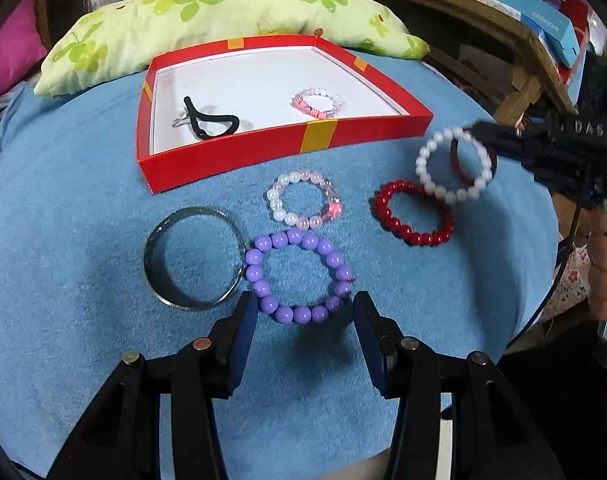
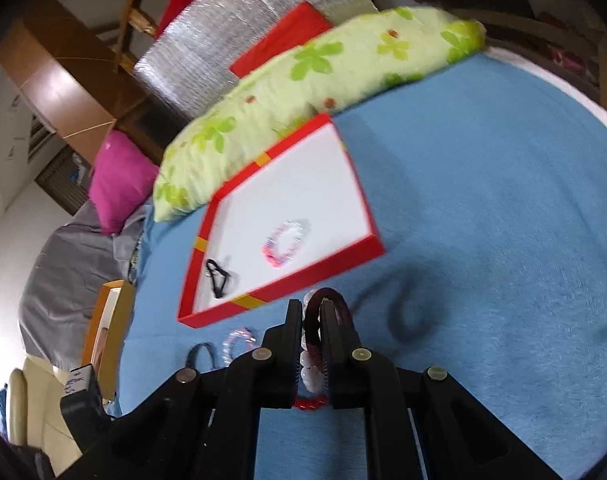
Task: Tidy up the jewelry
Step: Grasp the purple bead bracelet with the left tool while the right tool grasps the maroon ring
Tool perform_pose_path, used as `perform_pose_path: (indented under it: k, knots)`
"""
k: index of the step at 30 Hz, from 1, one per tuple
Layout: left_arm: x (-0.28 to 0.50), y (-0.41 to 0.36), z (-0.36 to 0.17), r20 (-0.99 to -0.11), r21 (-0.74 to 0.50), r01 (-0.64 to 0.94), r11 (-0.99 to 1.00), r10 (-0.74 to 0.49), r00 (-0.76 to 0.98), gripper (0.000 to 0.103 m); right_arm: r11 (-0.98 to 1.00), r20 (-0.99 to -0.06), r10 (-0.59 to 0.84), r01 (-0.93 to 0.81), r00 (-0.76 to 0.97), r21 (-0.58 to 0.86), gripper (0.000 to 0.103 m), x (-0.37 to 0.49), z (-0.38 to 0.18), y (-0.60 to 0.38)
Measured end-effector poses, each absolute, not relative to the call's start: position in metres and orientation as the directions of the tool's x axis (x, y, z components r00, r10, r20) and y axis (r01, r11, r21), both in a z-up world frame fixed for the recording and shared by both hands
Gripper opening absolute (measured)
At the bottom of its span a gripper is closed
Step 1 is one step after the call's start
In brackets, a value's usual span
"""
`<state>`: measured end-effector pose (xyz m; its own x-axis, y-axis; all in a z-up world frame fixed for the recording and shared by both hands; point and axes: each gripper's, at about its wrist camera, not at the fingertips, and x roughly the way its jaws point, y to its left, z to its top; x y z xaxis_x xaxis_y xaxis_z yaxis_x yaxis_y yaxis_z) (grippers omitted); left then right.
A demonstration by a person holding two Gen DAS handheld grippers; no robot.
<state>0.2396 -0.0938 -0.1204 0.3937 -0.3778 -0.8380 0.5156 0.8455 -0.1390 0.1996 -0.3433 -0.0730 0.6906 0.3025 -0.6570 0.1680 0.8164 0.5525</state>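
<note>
On the blue towel (image 1: 83,208), only the left wrist view shows the left gripper (image 1: 303,312) spread wide over a purple bead bracelet (image 1: 299,276). Both views show the right gripper (image 2: 312,308) clenched on a white bead bracelet (image 1: 451,164) and dark red bangle (image 1: 461,168), lifted near the red box (image 1: 239,168). A floral pillow (image 1: 207,16) lies behind.

Bare blue towel (image 2: 503,220) beside red box (image 2: 377,242)

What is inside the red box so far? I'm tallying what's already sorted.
Inside the red box lie a black hair tie and a pink-and-clear bead bracelet. The near wall hides a strip of the floor.
</note>
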Motion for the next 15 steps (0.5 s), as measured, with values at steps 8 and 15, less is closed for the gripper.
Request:
perform_pose_path:
  k: [8,15]
  knots:
    - [0.239,-0.105,-0.122,-0.819,-0.108,0.534,0.839,-0.379,0.431,0.022,0.781,-0.719,0.289,0.28,0.632,0.559,0.011,0.197,-0.095,-0.371]
    - [0.239,-0.101,-0.121,-0.812,-0.117,0.535,0.837,-0.391,0.434,0.018,0.763,-0.714,0.284,0.3,0.64,0.572,0.011,0.19,-0.096,-0.387]
